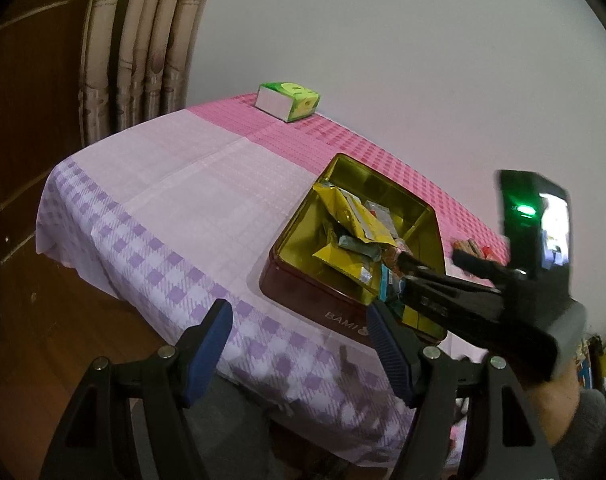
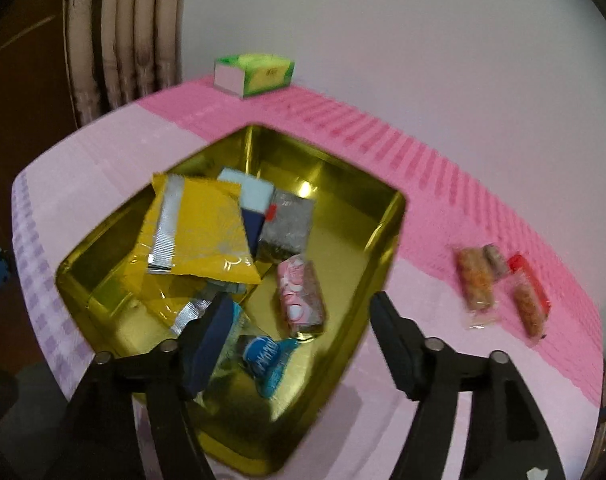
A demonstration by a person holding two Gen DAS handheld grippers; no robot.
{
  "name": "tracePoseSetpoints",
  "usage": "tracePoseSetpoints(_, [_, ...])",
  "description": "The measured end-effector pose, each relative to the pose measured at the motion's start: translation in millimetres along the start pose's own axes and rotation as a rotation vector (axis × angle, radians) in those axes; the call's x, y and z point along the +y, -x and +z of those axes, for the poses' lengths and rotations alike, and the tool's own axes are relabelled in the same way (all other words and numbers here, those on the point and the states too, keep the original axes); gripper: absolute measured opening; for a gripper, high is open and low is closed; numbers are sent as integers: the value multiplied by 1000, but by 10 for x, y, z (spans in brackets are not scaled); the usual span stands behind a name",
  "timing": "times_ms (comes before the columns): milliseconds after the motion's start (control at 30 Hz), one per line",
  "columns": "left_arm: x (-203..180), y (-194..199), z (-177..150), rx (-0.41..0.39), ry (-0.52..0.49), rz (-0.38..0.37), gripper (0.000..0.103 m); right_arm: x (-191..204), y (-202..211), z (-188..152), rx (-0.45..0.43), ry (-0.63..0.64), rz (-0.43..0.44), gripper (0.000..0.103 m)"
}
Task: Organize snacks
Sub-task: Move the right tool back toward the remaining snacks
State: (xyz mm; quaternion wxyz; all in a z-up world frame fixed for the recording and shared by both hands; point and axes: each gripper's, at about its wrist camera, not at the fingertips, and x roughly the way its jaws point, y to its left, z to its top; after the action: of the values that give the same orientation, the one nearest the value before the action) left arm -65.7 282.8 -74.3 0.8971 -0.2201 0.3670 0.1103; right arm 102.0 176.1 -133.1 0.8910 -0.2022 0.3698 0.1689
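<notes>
left hand-held gripper (image 1: 299,344): released, empty, level at the near edge of the tin (image 1: 303,284) | right hand-held gripper (image 2: 299,336): spread, empty, tilted down over tin | snacks (image 2: 207,232): inside tin; wrapped snack bars (image 2: 499,288) right of tin on worktop (image 2: 443,220)

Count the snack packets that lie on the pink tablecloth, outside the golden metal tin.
3, close together right of the tin: a long orange packet, a short brownish one behind it, a red-edged packet rightmost. Others may lie out of view.

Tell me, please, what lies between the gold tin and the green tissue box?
Only bare pink tablecloth separates the gold tin from the green tissue box, per both wrist views.
</notes>
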Motion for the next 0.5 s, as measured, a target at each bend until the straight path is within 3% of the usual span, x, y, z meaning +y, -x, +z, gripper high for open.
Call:
tracePoseSetpoints(133, [-92, -3, -36, -3, -39, -12, 71, -309, 244, -253, -36, -88, 30, 74])
tracePoseSetpoints(267, [-310, -48, -149, -18, -138, -27, 71, -863, 421, -761, -19, -222, 40, 76])
tracePoseSetpoints(333, [-442, -83, -218, -29, -201, -20, 71, -1119, 530, -1039, -20, -269, 13, 76])
tracePoseSetpoints(500, [-969, -224, -302, -5, -374, -92, 71, -1781, 823, -1723, -25, -452, -62, 79])
